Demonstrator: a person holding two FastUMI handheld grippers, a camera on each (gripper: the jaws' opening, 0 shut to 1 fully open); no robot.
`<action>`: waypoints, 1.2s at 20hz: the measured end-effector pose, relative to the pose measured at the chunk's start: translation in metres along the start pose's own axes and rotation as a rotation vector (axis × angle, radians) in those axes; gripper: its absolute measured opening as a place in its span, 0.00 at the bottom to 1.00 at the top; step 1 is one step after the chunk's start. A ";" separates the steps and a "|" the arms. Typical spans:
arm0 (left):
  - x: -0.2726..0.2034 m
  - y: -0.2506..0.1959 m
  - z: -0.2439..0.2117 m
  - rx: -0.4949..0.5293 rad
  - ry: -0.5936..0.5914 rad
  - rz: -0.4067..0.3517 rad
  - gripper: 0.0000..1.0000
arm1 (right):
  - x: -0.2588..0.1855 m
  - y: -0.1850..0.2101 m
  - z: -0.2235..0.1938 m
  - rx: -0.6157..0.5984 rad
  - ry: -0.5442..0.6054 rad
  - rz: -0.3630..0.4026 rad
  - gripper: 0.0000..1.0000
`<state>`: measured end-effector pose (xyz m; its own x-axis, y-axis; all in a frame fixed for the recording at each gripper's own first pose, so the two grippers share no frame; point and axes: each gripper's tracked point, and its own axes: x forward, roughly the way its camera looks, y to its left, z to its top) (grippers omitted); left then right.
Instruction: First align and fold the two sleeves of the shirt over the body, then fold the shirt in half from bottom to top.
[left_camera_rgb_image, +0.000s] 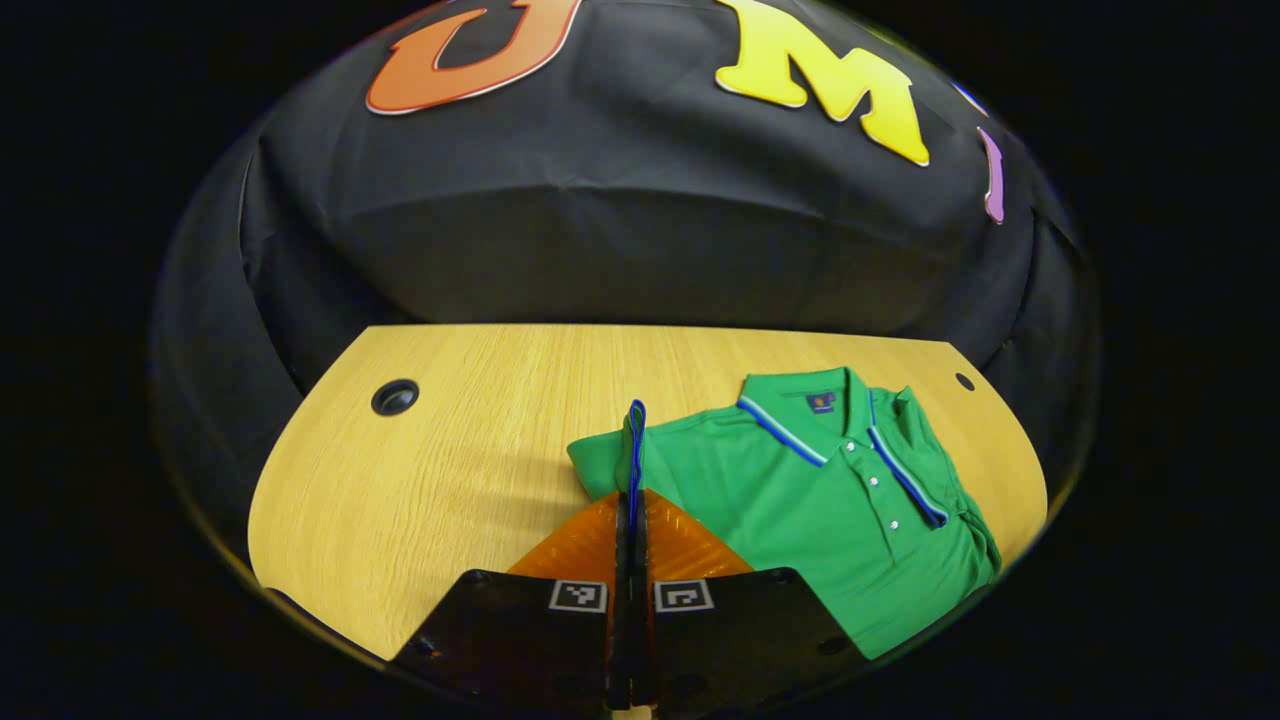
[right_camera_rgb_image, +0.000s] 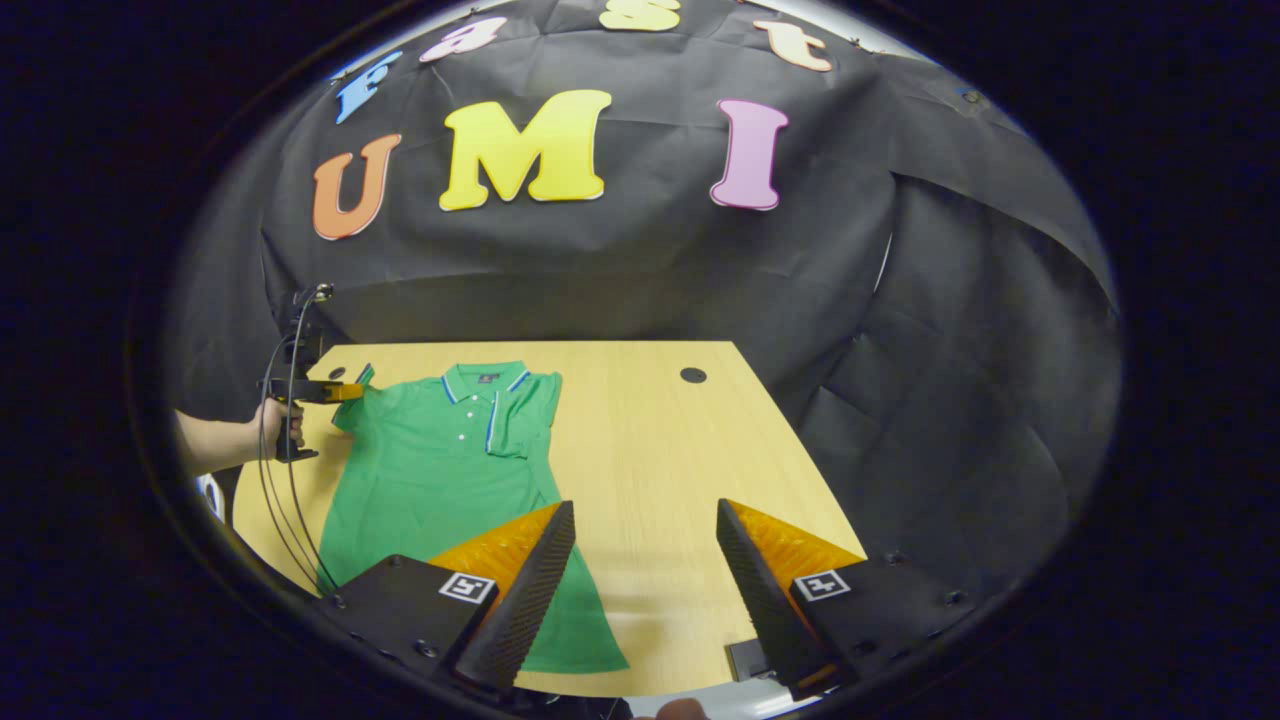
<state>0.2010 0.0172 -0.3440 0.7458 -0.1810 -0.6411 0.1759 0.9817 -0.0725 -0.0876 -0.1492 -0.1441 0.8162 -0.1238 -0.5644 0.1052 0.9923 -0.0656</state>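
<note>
At the left we see our left gripper (left_camera_rgb_image: 631, 500) pinched shut on the striped cuff of the left sleeve (left_camera_rgb_image: 634, 450), lifted at the shirt's (right_camera_rgb_image: 440, 460) outer edge, with the body lying to its right; the fold, we judge, must carry the cuff rightward across the chest toward the collar (left_camera_rgb_image: 820, 415). The shirt lies flat on the wooden table (right_camera_rgb_image: 660, 450), its long axis running from collar to hem, and the other sleeve (right_camera_rgb_image: 520, 415) already rests on the body. Farther right, our right gripper (right_camera_rgb_image: 645, 570) hovers with jaws wide apart and empty near the hem, with bare tabletop beyond it.
</note>
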 end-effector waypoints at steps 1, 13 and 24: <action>-0.003 -0.008 0.010 0.013 -0.013 -0.008 0.04 | -0.002 -0.003 0.002 0.011 -0.008 -0.004 0.92; -0.015 -0.152 0.017 -0.056 0.012 -0.168 0.22 | -0.035 -0.048 -0.002 0.063 -0.070 -0.051 0.92; -0.138 -0.149 0.030 0.045 -0.146 -0.092 1.00 | 0.005 -0.004 0.017 0.017 -0.081 0.141 0.94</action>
<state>0.0912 -0.1061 -0.2217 0.8099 -0.2799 -0.5155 0.2739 0.9576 -0.0896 -0.0741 -0.1534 -0.1328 0.8664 0.0161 -0.4991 -0.0046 0.9997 0.0243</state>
